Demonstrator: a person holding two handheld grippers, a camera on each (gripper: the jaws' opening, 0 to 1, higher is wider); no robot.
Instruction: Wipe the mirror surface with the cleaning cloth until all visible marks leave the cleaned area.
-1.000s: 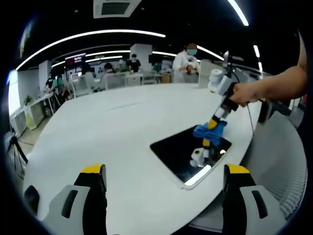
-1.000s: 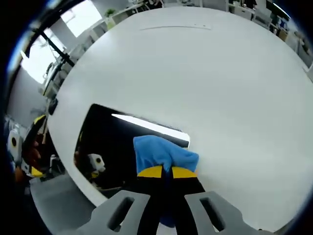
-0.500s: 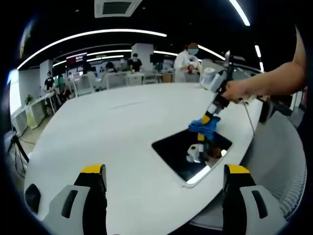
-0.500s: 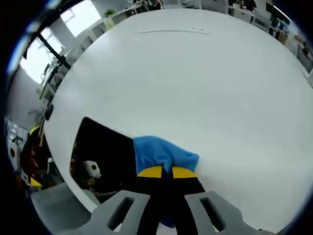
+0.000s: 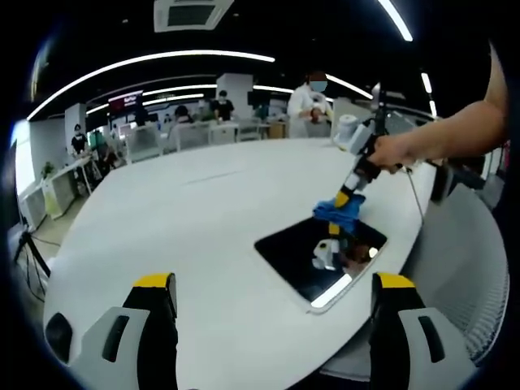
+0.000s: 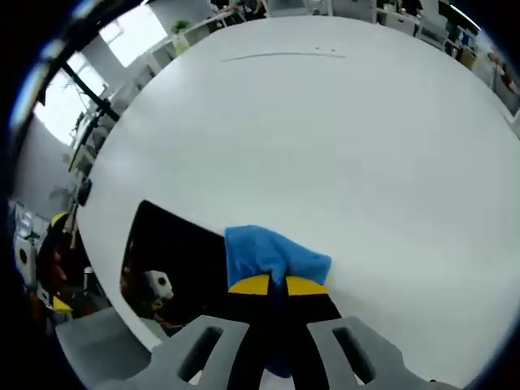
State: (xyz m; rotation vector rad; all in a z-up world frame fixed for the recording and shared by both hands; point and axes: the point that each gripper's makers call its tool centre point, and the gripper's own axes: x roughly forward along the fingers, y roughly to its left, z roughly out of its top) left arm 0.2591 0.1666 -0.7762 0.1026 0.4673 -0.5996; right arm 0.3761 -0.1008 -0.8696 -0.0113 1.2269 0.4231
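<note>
writing is hard to find: a lit screen (image 5: 123, 99) hangs on the far wall at about 11 o'clock in the left gripper view, but its text is too small to read, and no brand or label shows on the tools.

on the white round table (image 5: 187, 219) lies the mirror (image 5: 313, 258), a dark rectangle near the table edge at about 4 o'clock in the left gripper view. the blue cleaning cloth (image 6: 268, 256) sits pressed on the mirror's far edge, clamped between the closed yellow-tipped jaws of the right gripper (image 6: 276, 286). in the left gripper view that same tool comes in from 2 o'clock, held by a person's hand (image 5: 396, 151), with its cloth touching the glass. the glass reflects the tool and a ceiling light strip.

the left gripper (image 5: 272, 284) hangs above the near table edge, well apart from the mirror, its jaws spread wide with nothing between them.

around the table: desks and chairs (image 5: 203, 134) line the far side at 12 o'clock, several people sit or stand there, and a ceiling air vent (image 5: 192, 12) sits overhead. nothing lies between the cloth and the rest of the mirror.
</note>
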